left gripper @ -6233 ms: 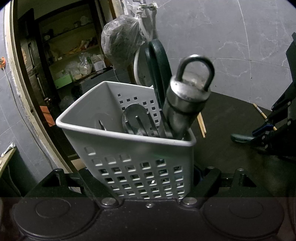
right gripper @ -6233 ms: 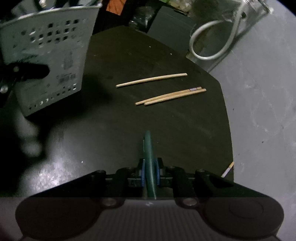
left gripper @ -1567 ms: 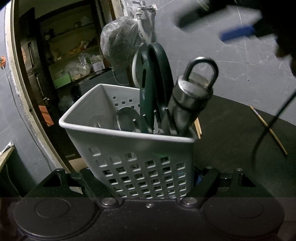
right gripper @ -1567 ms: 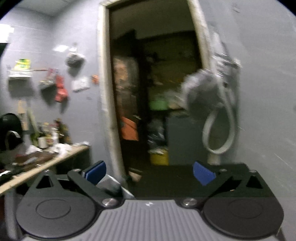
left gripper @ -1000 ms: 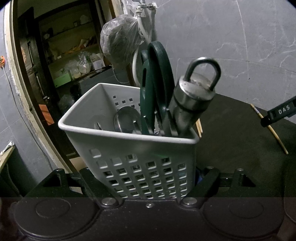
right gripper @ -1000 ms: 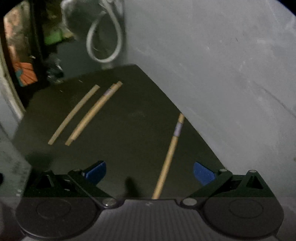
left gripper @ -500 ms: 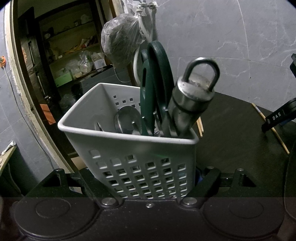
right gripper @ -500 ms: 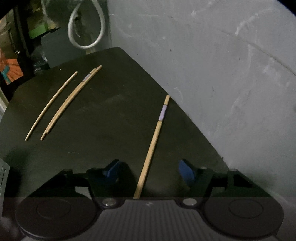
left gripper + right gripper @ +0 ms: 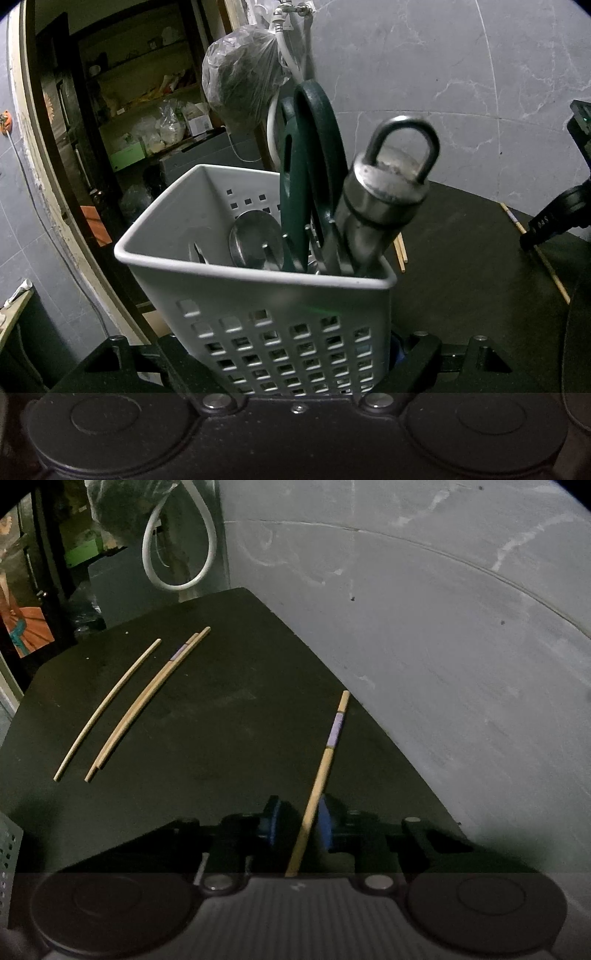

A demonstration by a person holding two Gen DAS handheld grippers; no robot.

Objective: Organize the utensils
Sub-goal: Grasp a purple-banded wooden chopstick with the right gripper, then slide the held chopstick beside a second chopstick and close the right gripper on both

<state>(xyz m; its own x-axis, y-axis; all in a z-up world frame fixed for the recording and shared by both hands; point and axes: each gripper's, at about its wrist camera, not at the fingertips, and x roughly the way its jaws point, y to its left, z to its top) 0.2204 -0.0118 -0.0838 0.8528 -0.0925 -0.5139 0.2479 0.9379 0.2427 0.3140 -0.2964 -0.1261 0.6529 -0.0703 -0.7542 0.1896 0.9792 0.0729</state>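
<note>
- Four chopsticks lie on the dark surface (image 9: pixel 229 716); the nearest chopstick (image 9: pixel 325 768) sits right between the jaws of the right gripper (image 9: pixel 297 825), its near end running back under the gripper body.
- Its long axis runs from about 6 o'clock near the jaws up toward 1 o'clock, so it lies nearly along the gripper's own forward line, not across it.
- The blue pads (image 9: pixel 325 825) stand narrowly apart on either side of the stick; whether they already pinch it I cannot tell, though the gap looks almost spent.
- Three other chopsticks (image 9: pixel 147 701) rest well apart at about 10 o'clock, a touching pair and a single beside it, all slanting the same way.
- The left gripper (image 9: pixel 301 369) has its jaws clamped on the base of the white basket (image 9: pixel 258 291), which already holds green-handled scissors (image 9: pixel 310 177), a steel tool with a ring top (image 9: pixel 384 206) and a spoon (image 9: pixel 255 240).
- Judged from this, the right hand is far nearer the stick; the left is occupied with the basket. A lift should bring the stick toward the basket's open top.
</note>
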